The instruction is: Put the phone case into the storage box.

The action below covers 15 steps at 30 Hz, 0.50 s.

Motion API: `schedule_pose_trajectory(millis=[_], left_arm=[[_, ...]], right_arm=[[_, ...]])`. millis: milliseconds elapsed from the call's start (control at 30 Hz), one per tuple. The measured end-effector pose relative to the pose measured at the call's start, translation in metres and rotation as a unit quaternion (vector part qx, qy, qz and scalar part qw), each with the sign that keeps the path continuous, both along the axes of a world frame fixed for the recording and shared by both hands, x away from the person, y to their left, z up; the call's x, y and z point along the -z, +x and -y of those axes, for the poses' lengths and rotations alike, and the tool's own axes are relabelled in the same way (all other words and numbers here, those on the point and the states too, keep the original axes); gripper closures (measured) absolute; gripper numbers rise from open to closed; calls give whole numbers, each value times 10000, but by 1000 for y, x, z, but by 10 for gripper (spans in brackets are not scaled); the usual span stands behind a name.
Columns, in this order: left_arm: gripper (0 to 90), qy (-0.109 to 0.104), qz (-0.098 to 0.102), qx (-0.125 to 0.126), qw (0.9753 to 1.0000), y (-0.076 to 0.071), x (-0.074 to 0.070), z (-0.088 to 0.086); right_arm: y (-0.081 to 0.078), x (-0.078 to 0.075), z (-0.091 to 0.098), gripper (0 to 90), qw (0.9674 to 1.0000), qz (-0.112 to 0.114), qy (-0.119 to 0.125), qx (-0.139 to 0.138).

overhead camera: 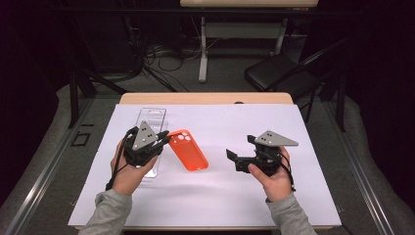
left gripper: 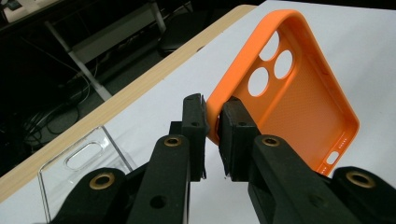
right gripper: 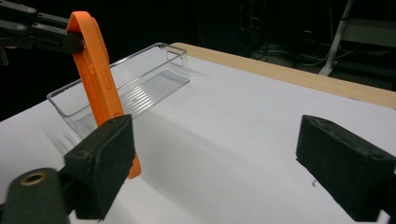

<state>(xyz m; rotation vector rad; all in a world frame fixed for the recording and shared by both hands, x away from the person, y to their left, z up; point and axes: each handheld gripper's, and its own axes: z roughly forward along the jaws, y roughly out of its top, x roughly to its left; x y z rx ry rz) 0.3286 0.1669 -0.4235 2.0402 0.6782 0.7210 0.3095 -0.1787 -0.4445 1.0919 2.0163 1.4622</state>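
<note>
Your left gripper (left gripper: 212, 135) pinches the orange case (left gripper: 299, 93) by its rim, tilted, clear tray (overhead camera: 151, 120) just behind. Your right gripper (right gripper: 210, 172) gapes wide, holding nothing, case off to its left. Hand-over's finished, I'd say; next, swing the case over the tray.

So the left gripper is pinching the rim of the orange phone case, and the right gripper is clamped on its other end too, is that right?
Not quite. The left gripper does pinch the rim of the orange phone case, but the right gripper is open and apart from the case, with nothing between its jaws. The right gripper view shows this, and the high view agrees.
</note>
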Motion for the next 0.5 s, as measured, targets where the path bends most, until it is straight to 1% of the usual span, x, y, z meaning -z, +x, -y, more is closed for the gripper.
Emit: schedule_pose_trajectory(millis=[100, 133, 267, 333, 367, 433, 500], left_arm=[[816, 2, 6, -11, 10000, 0, 0, -1], [816, 6, 12, -15, 10000, 0, 0, -1], [816, -1, 41, -19, 10000, 1, 0, -2], [816, 4, 58, -29, 10000, 1, 0, -3], [816, 15, 61, -25, 10000, 1, 0, -3], [816, 19, 80, -15, 10000, 1, 0, -3], [816, 38, 96, -8, 9999, 2, 0, -2]], right_arm=[[-2, 3, 5, 6, 10000, 7, 1, 24], [-3, 4, 7, 0, 10000, -25, 3, 22], [-6, 11, 16, 0, 9998, 30, -12, 176], [-8, 17, 21, 0, 9993, 78, -152, 331], [-8, 19, 24, 0, 9991, 84, -193, 361], [-9, 22, 27, 0, 9990, 36, -171, 403], [-10, 27, 30, 0, 9985, 29, -192, 507]])
